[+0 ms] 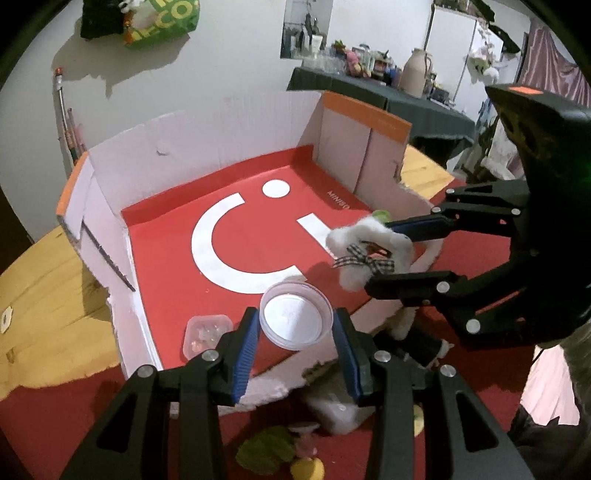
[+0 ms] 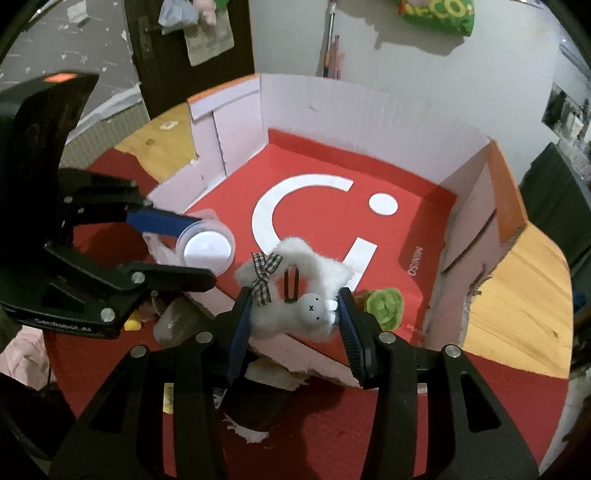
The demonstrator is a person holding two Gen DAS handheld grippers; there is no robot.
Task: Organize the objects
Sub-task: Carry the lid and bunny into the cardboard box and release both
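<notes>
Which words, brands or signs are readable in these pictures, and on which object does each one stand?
"MINISO": white letters on the red floor of the box, seen upside down in the right wrist view.
"GenRobot.AI": on the left tool; small, my reading is uncertain.
"CO": yellow letters on the green bag hanging on the wall; the rest is cut off.
Lettering on the grey object under the left tool: too blurred to read.

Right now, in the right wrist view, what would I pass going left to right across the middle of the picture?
Left hand-held gripper → clear round container → white plush toy → green lettuce-like toy → orange-edged box wall → wooden table.
</notes>
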